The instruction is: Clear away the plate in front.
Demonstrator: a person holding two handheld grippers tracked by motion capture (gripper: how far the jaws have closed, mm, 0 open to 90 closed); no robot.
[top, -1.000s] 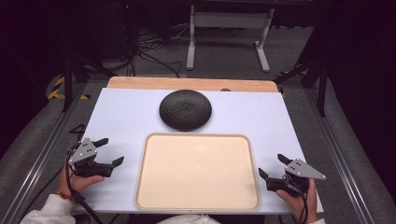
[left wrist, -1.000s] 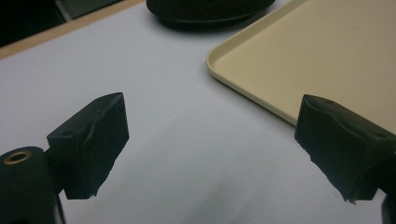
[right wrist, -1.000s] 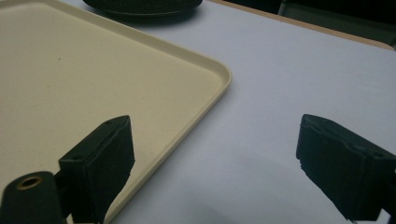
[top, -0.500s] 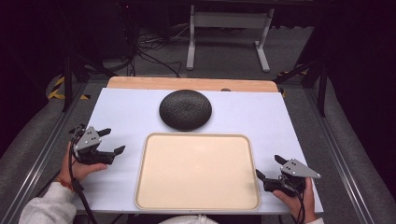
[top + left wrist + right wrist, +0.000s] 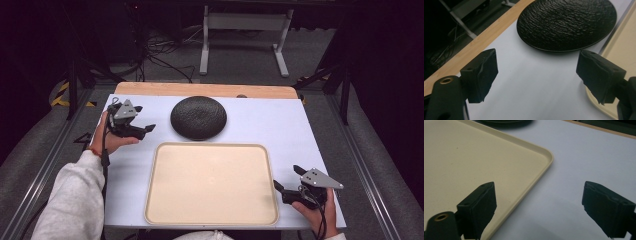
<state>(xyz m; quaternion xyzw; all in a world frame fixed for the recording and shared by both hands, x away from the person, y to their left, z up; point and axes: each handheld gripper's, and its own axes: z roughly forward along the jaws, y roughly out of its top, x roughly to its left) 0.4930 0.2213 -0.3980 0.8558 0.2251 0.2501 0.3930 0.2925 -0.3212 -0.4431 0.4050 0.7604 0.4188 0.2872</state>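
From the high view, a black textured plate lies at the far middle of the white tabletop, just beyond an empty cream tray. It looks upturned, its ridged underside domed upward, though that is a judgement. The left claw hovers just beside the plate's left edge, apart from it, jaws spread. The right claw rests near the tray's right rim, well apart from the plate, jaws also spread and holding nothing.

In the left gripper view, the left claw stands wide open, with bare tabletop between its jaws. The plate lies ahead, its thin rim flat against the surface. It is probably stoneware: stiff, fairly heavy and breakable. The rough texture should grip well, but the low rim leaves little to pinch, so taking the edge nearest the claw seems best.

In the right gripper view, the right claw is wide open and empty, straddling the tray's raised corner edge above it, touching nothing that can be made out.
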